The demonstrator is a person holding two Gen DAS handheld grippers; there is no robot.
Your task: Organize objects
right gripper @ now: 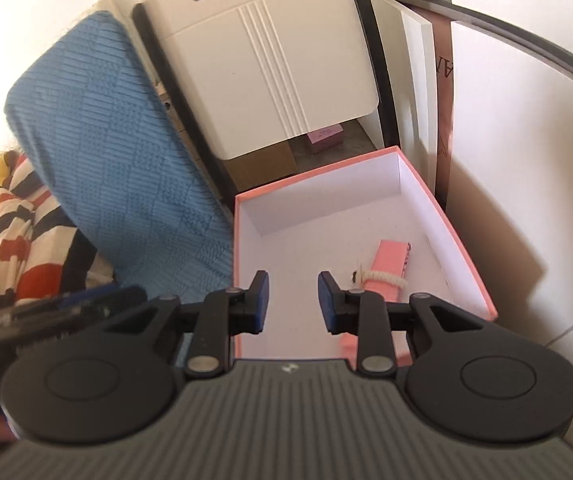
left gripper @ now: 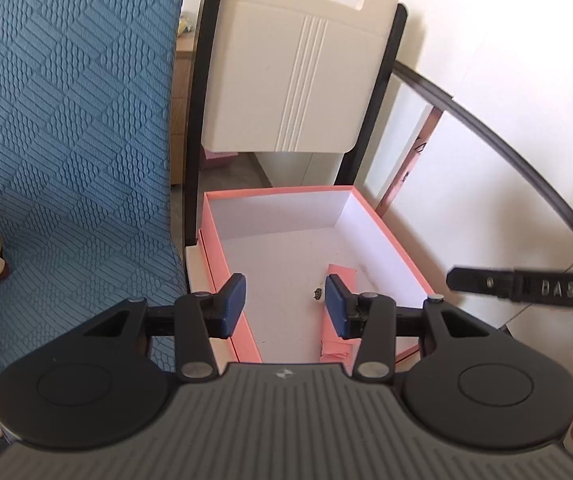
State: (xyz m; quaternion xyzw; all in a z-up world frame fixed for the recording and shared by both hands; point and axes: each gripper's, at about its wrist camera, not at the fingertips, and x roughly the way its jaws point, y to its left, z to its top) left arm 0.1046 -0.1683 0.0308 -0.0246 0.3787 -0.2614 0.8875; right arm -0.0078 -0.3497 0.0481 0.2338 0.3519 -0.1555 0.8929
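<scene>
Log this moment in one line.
left gripper: open, empty | right gripper: open, empty | pink box: lidless, holds pink roll

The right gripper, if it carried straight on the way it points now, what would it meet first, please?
Probably the white floor of the pink box, just left of the pink rolled item. Nothing sits between the right gripper fingers; depth is unclear.

A cream chair back [left gripper: 298, 72] stands against a sunlit white wall [left gripper: 506, 40]; left of it hangs a blue textured cover [left gripper: 74, 128].
</scene>
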